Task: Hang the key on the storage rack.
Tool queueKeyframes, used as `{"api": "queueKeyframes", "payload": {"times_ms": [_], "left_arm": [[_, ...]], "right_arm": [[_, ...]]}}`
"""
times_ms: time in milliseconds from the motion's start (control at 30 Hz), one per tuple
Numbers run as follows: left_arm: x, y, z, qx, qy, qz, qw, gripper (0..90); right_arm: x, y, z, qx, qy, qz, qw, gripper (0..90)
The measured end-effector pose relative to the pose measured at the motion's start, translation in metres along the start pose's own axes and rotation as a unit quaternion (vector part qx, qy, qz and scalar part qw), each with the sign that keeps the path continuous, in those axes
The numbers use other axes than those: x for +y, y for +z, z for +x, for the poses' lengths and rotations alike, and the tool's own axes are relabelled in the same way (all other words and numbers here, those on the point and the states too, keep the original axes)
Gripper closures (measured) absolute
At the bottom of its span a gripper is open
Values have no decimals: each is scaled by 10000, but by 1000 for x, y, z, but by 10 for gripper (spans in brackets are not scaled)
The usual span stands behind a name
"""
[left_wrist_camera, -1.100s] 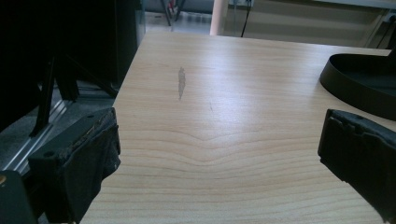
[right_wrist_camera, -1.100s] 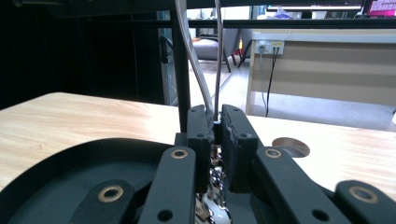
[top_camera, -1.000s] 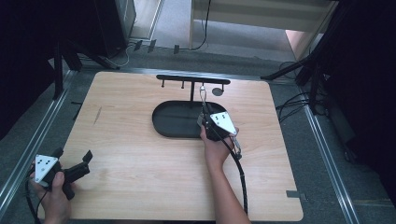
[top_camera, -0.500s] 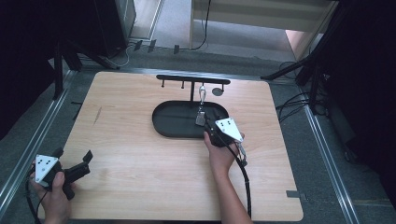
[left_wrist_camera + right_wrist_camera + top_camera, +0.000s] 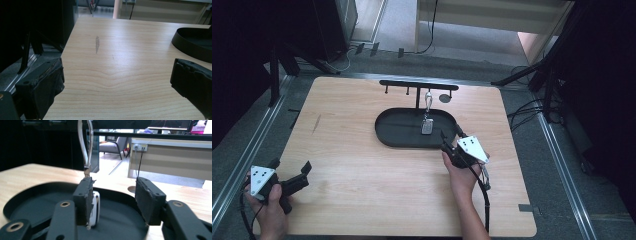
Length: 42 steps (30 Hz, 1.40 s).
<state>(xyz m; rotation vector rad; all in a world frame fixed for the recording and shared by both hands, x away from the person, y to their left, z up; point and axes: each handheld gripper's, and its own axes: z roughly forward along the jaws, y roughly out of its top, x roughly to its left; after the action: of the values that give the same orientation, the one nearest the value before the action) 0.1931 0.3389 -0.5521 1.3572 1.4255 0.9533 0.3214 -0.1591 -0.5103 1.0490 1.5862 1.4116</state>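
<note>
Key fob: a small silver-white rectangular key fob [image 5: 427, 126] hangs on a silver carabiner clip [image 5: 428, 101] from the black metal hook rack [image 5: 418, 84] at the far side of the table; its lower end sits over the tray's floor, whether touching it I cannot tell from above.

Tray: a black oval shallow tray [image 5: 398, 131] lies on the light wooden tabletop [image 5: 362, 175], at the foot of the rack's post.

Right gripper: the right gripper [image 5: 451, 141] stands at the tray's near right rim, pointing toward the fob. Its jaws have just been opening and now stand apart. In the right gripper view [image 5: 112, 202] the fob [image 5: 95, 208] sits just beyond the left pad [image 5: 83, 200], beside its inner edge and not pressed between the pads; the gap between the jaws holds nothing.

Left gripper: the left gripper [image 5: 294, 175] rests at the near left corner of the table, well apart from the tray, its jaws wide apart over bare wood, as the left gripper view [image 5: 117, 80] shows.

Hands: each hand grips its tool from the table's near edge.
</note>
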Motion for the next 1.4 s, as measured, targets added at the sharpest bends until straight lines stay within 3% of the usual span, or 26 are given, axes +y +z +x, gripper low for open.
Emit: {"api": "queueKeyframes", "payload": {"times_ms": [200,300,1000,1400], "left_arm": [[0,0,0,6,3,0,10000,0],[0,0,0,10,3,-1,10000,0],[0,0,0,20,16,-5,10000,0],[0,0,-1,21,8,-23,10000,0]], "right_arm": [[0,-18,-4,117,30,-3,9999,416],[-1,-27,-8,31,-43,28,10000,385],[-13,-80,-47,-254,96,252,9993,137],[-26,-106,-71,-573,41,315,9979,132]]}}
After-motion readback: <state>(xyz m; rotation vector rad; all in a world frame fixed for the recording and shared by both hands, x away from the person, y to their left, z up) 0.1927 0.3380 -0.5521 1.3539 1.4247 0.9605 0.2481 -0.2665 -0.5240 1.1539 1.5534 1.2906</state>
